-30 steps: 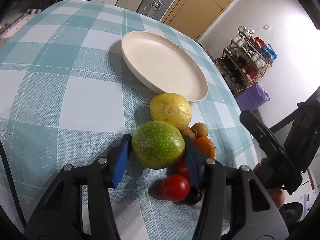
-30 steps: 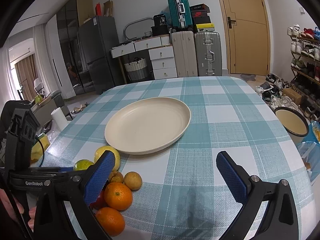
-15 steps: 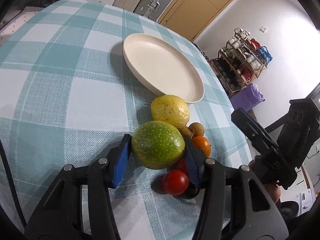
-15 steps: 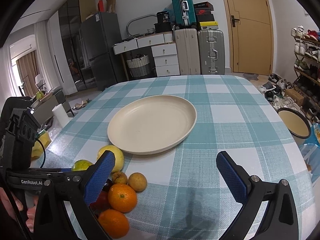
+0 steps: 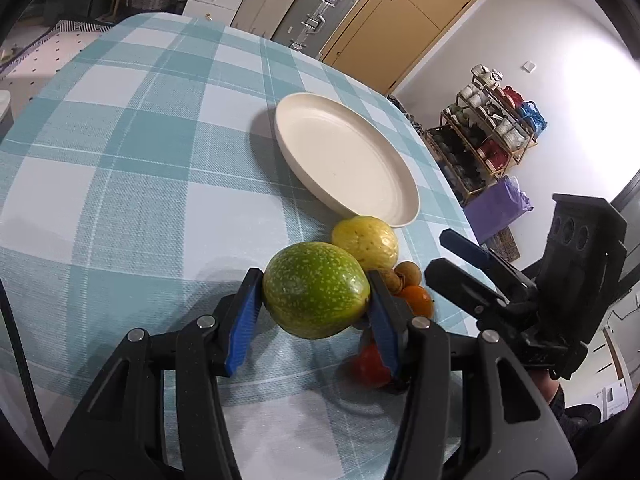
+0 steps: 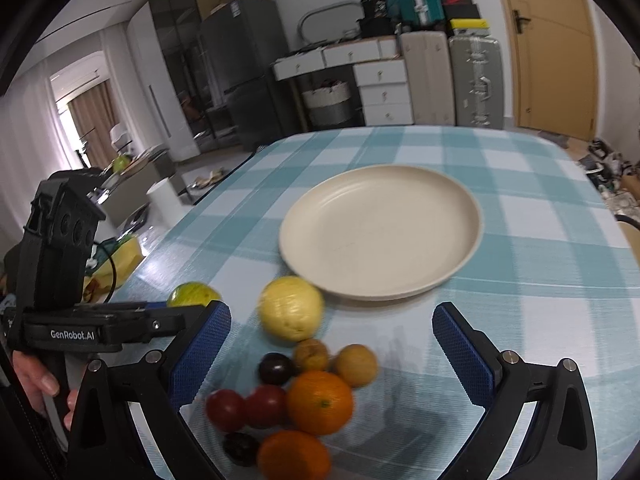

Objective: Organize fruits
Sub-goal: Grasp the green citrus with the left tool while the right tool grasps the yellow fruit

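My left gripper [image 5: 314,300] is shut on a green speckled fruit [image 5: 315,290] and holds it above the checked tablecloth. The green fruit also shows in the right wrist view [image 6: 193,294], behind the left gripper's body. A yellow fruit [image 5: 365,238] [image 6: 291,307] lies next to the rim of the empty cream plate [image 5: 344,156] [image 6: 380,228]. Oranges [image 6: 319,402], red tomatoes [image 6: 226,410], small brown fruits [image 6: 355,364] and dark ones [image 6: 275,368] lie in a cluster near the table edge. My right gripper [image 6: 332,352] is open and empty above that cluster.
The table edge runs close along the fruit cluster's near side. The right gripper's body [image 5: 520,292] shows to the right of the left one. Suitcases [image 6: 474,80], drawers and a fridge stand beyond the table's far end; a shoe rack [image 5: 492,132] stands off its side.
My left gripper has lifted the green fruit higher off the cloth. My right gripper has moved left and down over the fruit cluster, still open.
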Motion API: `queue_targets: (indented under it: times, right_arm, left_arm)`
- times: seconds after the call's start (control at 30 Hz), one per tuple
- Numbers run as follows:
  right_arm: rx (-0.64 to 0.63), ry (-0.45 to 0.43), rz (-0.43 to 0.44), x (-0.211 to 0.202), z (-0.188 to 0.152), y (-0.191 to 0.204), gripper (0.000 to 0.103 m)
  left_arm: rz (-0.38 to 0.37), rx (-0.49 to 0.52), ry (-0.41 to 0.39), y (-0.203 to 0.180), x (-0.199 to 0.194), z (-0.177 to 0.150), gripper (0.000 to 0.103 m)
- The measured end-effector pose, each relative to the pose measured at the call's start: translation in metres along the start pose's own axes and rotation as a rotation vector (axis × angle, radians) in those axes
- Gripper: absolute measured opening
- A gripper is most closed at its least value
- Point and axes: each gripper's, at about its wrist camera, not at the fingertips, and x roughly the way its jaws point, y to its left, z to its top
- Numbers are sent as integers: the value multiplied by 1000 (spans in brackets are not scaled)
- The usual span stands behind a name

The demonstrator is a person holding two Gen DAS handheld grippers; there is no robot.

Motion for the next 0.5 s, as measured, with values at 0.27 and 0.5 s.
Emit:
queue_targets:
  times: [0.27, 0.5]
  right_arm:
    - [14, 88, 45, 28, 5, 9, 103]
    - [16, 137, 71, 44, 8, 15, 103]
  left_arm:
    - [12, 1, -13, 11, -10, 3, 48]
    - [2, -11, -2, 20, -8, 4, 48]
